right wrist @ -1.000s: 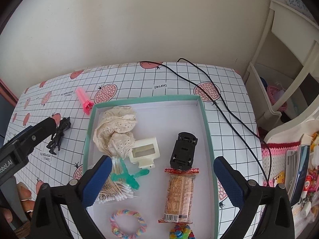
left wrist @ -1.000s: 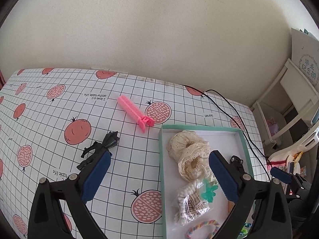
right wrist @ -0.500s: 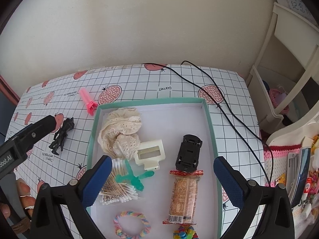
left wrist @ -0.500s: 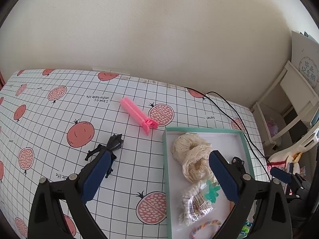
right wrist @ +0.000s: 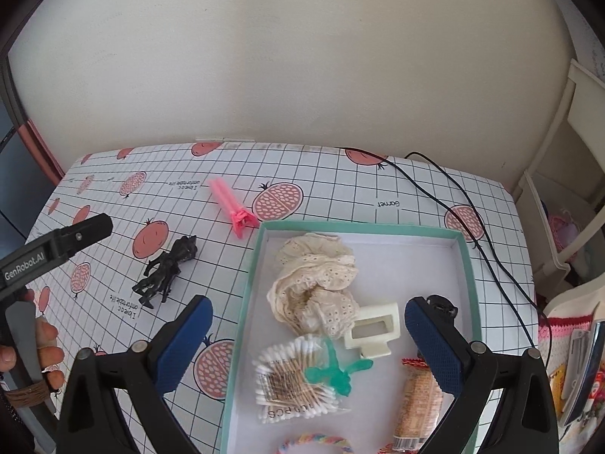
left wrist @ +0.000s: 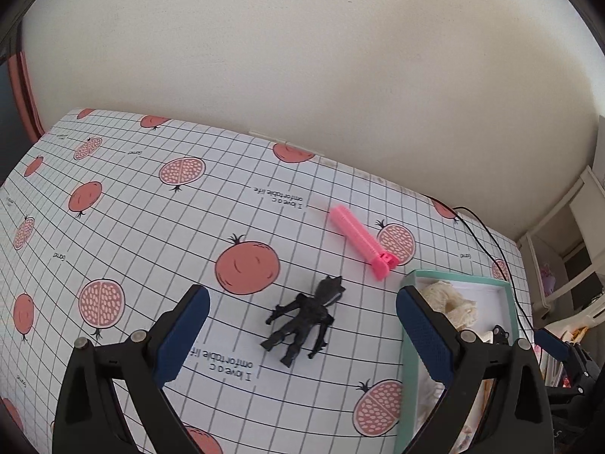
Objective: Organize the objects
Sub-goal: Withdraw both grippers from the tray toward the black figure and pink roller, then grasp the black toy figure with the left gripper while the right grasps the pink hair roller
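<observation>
While my left gripper point(left wrist: 298, 335) hangs over the table point(left wrist: 159, 227) with its jaws wide apart and nothing in them, the black toy figure point(left wrist: 304, 319) lies flat on the tablecloth right between its two blue pads point(left wrist: 181, 335). The toy is not touching either pad. It rests near the middle of the table, just to the left of the green box point(right wrist: 467, 265).

A pink hair clip point(left wrist: 363, 242) lies a little farther back, toward the wall edge of the table, close to the back left corner of the box but outside it.

My right gripper point(right wrist: 308, 344) is over the box, and its jaws are wide apart too, with nothing in them. Inside the box I see a cream lace scrunchie point(right wrist: 315, 283) near the back left corner, a white hair claw point(right wrist: 372, 331) beside it, a bag of cotton swabs point(right wrist: 291, 378) with a green clip point(right wrist: 334, 372) on top of it, a snack bar point(right wrist: 418, 401), and a rainbow bracelet point(right wrist: 314, 442) at the front edge. A small black toy car point(right wrist: 440, 306) peeks out behind my right pad.

A black cable point(right wrist: 453, 196) runs across the back right corner of the table. A hand point(right wrist: 43, 355) holds the left gripper's handle.
</observation>
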Motion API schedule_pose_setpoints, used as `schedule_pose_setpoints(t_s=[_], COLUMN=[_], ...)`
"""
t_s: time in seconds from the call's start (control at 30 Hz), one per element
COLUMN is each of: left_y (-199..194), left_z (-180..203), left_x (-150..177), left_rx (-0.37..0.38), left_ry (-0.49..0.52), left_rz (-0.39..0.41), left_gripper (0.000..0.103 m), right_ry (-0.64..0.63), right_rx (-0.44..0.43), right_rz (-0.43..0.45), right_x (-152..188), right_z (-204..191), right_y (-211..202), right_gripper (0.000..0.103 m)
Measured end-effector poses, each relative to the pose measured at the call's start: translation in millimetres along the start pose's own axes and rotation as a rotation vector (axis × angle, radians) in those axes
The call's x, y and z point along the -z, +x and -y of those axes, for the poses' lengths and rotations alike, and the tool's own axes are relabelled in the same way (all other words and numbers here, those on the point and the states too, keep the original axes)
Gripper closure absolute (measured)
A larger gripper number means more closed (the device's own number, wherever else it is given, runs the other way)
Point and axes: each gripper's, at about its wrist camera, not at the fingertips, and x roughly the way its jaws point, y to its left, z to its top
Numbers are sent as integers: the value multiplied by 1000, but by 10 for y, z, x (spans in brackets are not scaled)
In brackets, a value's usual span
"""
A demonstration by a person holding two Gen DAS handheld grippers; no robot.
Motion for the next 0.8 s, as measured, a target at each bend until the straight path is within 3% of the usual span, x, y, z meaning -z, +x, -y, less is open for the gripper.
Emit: schedule_pose_setpoints(t_s=[0.3,0.53,0.8], left_y=[214,533,867], left_z=[-260,-197,-52], left_x=[25,105,191], left_rx=[-4,27,32], left_ry=[7,28,86], left_rz=[-29,-85,-130], left_gripper=[4,4,4], right_ry=[68,92,2], right_rx=[-10,-7,-1], right_rz=[23,28,-10], right_x=[-118,-398,-658], right_z=[-156,-182,-402], right_y=[206,438,856], right_gripper=[0,0,0])
